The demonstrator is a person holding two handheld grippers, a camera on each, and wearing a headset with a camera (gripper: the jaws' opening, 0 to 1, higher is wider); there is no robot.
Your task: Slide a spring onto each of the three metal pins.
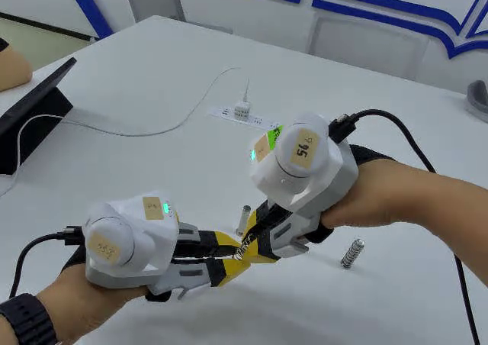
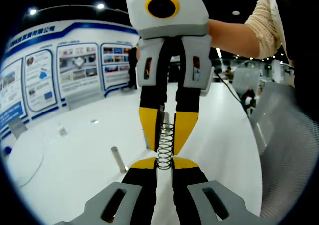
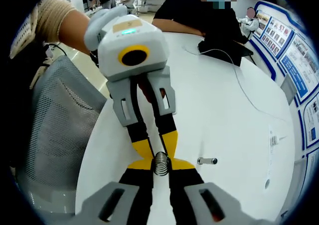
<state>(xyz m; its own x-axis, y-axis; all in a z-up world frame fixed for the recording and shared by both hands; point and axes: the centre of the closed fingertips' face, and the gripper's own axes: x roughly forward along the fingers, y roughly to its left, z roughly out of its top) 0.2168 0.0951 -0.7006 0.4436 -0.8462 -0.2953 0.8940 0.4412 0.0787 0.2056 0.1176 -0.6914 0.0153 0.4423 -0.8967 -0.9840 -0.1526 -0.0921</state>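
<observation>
A small steel spring (image 1: 245,247) hangs above the white table (image 1: 152,93), pinched between both grippers' yellow tips. My left gripper (image 1: 238,259) comes in from the lower left and is shut on one end of the spring (image 2: 165,146). My right gripper (image 1: 256,243) reaches down from the upper right, shut on the other end; in its own view the spring (image 3: 160,163) shows end-on. One bare metal pin (image 1: 244,219) stands upright just behind the tips, apart from them. A second spring (image 1: 351,253) lies loose on the table to the right.
A white power strip (image 1: 240,114) with a plug and thin cable lies at the table's middle back. A black screen (image 1: 34,112) stands at the left edge. A black cable (image 1: 415,150) runs from the right gripper over the person's forearm. A mesh chair (image 3: 60,115) stands beside the table.
</observation>
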